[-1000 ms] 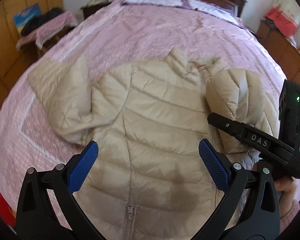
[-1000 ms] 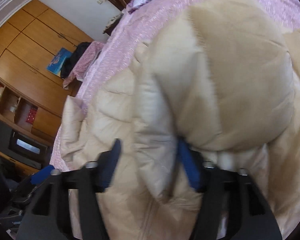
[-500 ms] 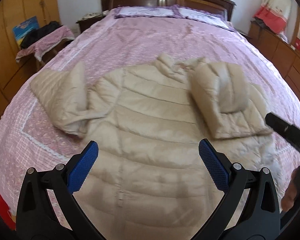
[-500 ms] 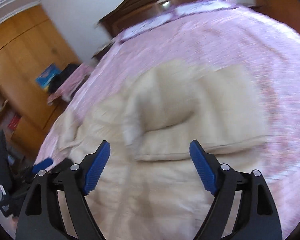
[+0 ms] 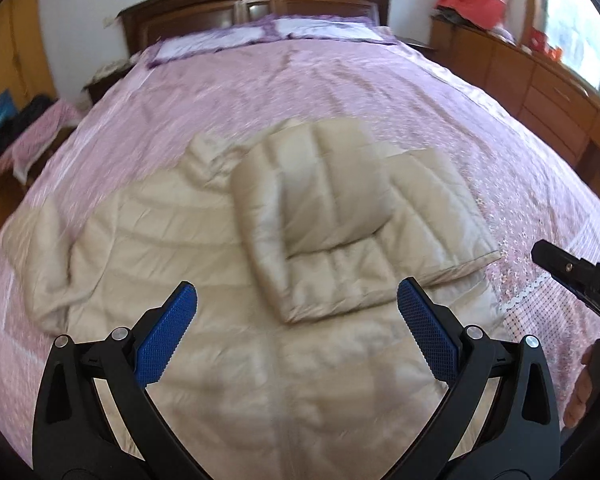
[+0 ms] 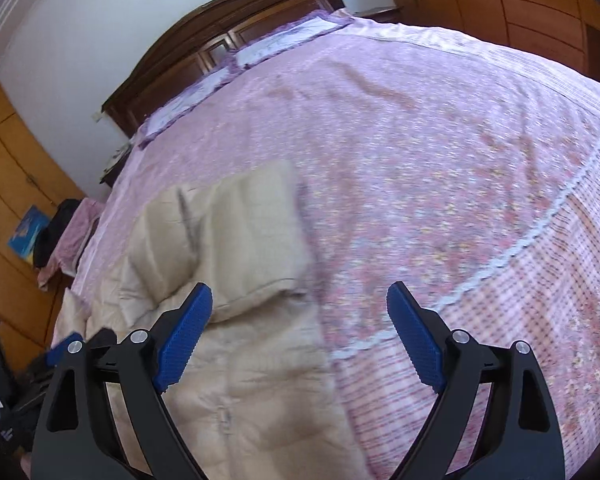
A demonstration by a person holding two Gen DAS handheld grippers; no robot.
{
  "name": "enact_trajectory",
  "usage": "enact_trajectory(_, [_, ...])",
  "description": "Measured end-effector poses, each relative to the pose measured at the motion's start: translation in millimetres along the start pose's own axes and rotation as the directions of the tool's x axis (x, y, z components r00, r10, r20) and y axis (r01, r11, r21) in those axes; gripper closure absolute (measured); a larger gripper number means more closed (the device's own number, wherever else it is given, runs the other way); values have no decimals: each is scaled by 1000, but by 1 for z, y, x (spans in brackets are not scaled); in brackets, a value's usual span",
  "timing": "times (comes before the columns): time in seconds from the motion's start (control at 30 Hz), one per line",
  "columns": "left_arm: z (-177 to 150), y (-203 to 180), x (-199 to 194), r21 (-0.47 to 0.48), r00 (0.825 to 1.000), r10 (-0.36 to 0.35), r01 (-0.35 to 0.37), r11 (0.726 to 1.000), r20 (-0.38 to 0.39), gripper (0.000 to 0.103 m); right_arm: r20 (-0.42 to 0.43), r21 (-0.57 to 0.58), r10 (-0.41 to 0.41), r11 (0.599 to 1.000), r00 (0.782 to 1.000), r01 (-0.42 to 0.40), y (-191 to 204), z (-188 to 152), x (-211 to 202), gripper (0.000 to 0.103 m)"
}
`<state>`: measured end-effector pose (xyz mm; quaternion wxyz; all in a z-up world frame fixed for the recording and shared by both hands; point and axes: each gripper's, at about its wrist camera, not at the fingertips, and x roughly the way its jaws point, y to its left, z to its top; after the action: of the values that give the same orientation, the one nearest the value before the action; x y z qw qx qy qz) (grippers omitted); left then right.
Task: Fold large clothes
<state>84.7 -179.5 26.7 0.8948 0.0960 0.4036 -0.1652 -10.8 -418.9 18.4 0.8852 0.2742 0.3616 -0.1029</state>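
A beige quilted jacket [image 5: 260, 380] lies front up on the pink bedspread [image 5: 300, 92], its zip running toward me. One sleeve [image 5: 340, 216] is folded across the chest; the other sleeve [image 5: 60, 248] is spread out to the left. My left gripper [image 5: 297, 286] hovers open over the jacket's lower half, holding nothing. In the right wrist view, my right gripper [image 6: 300, 289] hangs over the jacket's edge [image 6: 260, 392] and the bedspread [image 6: 440, 184]. Its jaws are opening with nothing between them, and the folded sleeve [image 6: 236, 248] lies free ahead of its left finger.
A dark wooden headboard [image 5: 256, 4] and pillows [image 5: 260, 36] are at the far end. Wooden drawers [image 5: 540, 88] line the right side. A stool with pink cloth and dark clothes [image 5: 24, 132] stands left, before a wooden wardrobe [image 6: 4, 184].
My right gripper has let go of the sleeve it laid on the chest, widened its jaws and drawn back to the right. My left gripper has pulled back and swung right.
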Motion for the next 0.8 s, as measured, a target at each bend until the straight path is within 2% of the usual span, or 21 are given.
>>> enact_trajectory(0.03, [3,-7,3,23,1000,-4,4,1000,8,4,-2,6,-3,1000,1000,3,-4,0,0,16])
enact_trajectory(0.1, [11,-26,11,100,1000,-13,12,995,11,16,-10,21,-6,1000,1000,7,-10,0,2,16])
enact_trajectory(0.2, [20,-48,32,170,999,-32,36,985,-27,25,-19,38,-3,999,1000,3,-17,-3,4,16])
enact_trajectory(0.5, [36,-68,77,178,999,-14,22,984,-44,27,-64,81,11,997,998,-6,-29,-15,12,16])
enact_trajectory(0.53, [35,-69,78,173,999,-16,22,985,-40,35,-63,83,12,996,998,-6,-29,-16,13,16])
enact_trajectory(0.57, [36,-66,78,167,999,-13,17,986,-30,65,-61,90,13,996,998,-7,-31,-16,12,16])
enact_trajectory(0.6, [36,-64,79,166,999,-9,15,986,-38,87,-59,99,17,995,998,-12,-32,-16,11,16])
enact_trajectory(0.7, [37,-50,77,111,996,-65,71,991,-54,96,-55,100,26,995,998,-20,-29,-15,12,16])
enact_trajectory(0.8, [42,-34,58,80,997,-72,73,994,-20,97,-49,88,28,996,998,-24,-26,-11,11,16])
